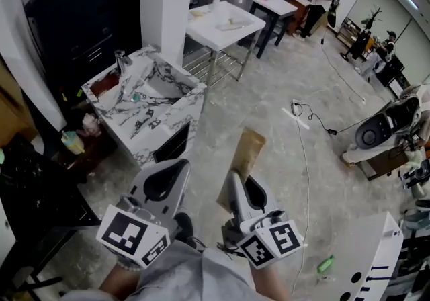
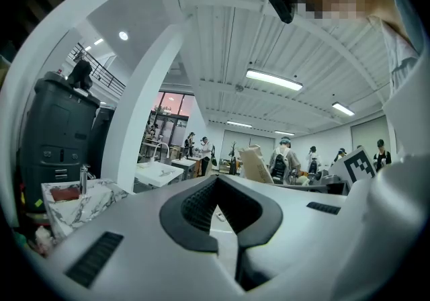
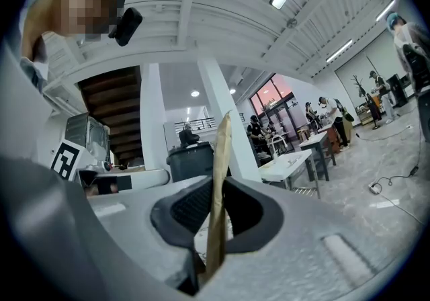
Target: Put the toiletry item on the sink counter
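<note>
head view: the right gripper [image 1: 235, 177] is clamped on a flat brown paper packet [image 1: 246, 153], carried on edge above the grey floor [image 1: 269, 101]. the left gripper [image 1: 181, 166], beside it, has its jaws together on nothing. the marble sink counter [image 1: 193, 96] stands ahead and to the left, well apart from the packet.

left gripper view: the left gripper [image 2: 215, 183] is closed and empty; the sink counter [image 2: 70, 207] shows at far left, the packet [image 2: 256, 164] at right.

right gripper view: the right gripper [image 3: 213, 193] pinches the packet [image 3: 222, 152] upright between its dark pads [image 3: 191, 207].
</note>
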`<action>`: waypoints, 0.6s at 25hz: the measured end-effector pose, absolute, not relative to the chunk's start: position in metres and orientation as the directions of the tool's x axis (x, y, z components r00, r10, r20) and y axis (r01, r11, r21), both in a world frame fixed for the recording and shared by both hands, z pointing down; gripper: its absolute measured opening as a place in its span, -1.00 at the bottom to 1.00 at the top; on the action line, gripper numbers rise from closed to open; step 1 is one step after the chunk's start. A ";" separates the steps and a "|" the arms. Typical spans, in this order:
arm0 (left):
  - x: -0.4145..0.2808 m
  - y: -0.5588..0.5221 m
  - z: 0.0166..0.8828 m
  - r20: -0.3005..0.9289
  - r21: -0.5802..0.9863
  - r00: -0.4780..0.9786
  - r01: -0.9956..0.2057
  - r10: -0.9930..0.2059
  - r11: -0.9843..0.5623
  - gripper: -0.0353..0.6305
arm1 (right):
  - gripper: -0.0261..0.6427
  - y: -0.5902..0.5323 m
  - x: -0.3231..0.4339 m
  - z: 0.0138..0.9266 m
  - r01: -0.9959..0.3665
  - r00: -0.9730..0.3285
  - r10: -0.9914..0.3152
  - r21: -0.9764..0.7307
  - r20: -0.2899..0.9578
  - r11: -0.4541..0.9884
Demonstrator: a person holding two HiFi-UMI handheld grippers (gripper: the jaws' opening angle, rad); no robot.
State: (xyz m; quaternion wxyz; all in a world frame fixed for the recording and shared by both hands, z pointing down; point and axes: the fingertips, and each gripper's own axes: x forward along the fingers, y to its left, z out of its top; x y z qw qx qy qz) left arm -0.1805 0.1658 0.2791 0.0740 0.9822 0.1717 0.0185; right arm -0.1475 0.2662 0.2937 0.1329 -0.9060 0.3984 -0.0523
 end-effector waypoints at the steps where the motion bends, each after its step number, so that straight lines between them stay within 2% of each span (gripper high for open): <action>1: -0.172 0.163 0.278 0.009 0.156 0.940 0.336 0.341 -0.929 -0.88 | -0.79 0.264 -0.139 0.293 -0.705 0.680 -0.733 -0.281 -0.008 -0.651; 15: -0.056 0.117 0.275 0.006 0.162 0.941 0.333 0.339 -0.929 -0.88 | -0.79 0.214 -0.025 0.294 -0.699 0.672 -0.740 -0.325 0.006 -0.637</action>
